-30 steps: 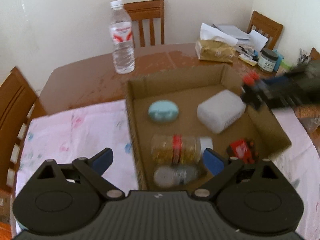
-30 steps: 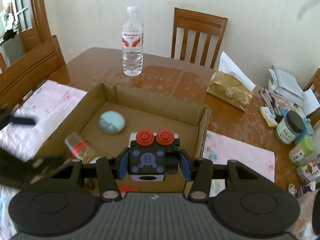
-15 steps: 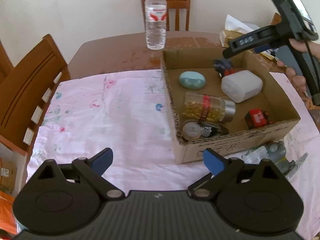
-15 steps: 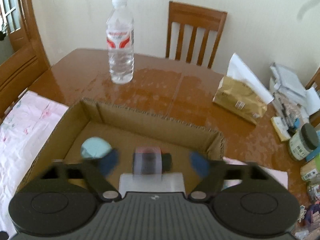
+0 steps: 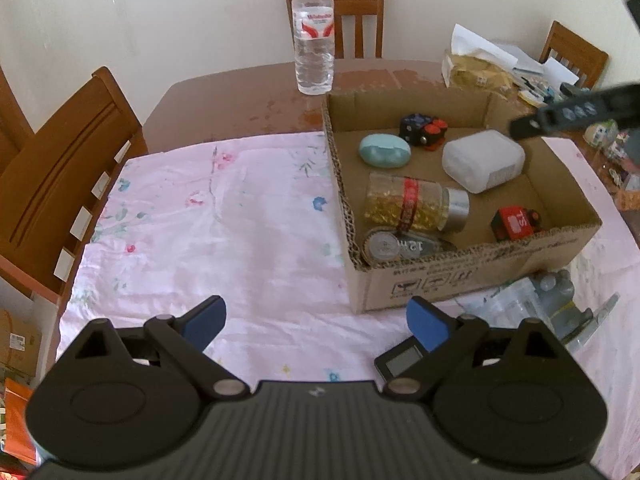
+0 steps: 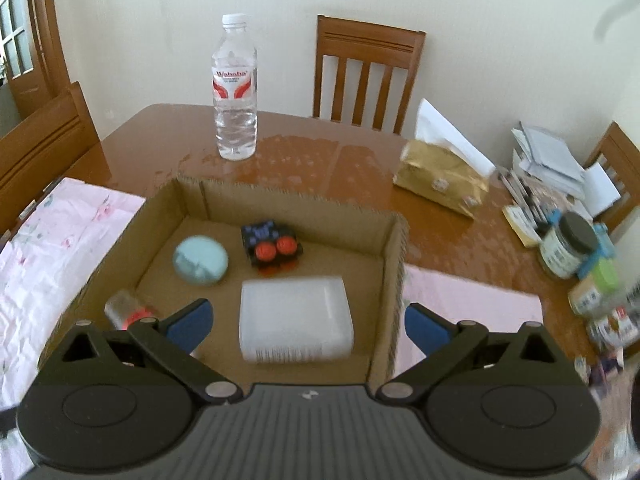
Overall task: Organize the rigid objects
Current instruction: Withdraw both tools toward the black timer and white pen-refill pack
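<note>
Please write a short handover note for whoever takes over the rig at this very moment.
Left hand-held gripper: open, empty, above the pink cloth in front of the cardboard box.
Right hand-held gripper: open, empty, over the box's near side.
In the box: black toy with red buttons at the back, teal case, white container, gold-filled jar on its side, tape measure, red item.
Done: the toy is in the box.
Left: a small dark device and clear-wrapped grey items lie on the cloth outside the box.
</note>
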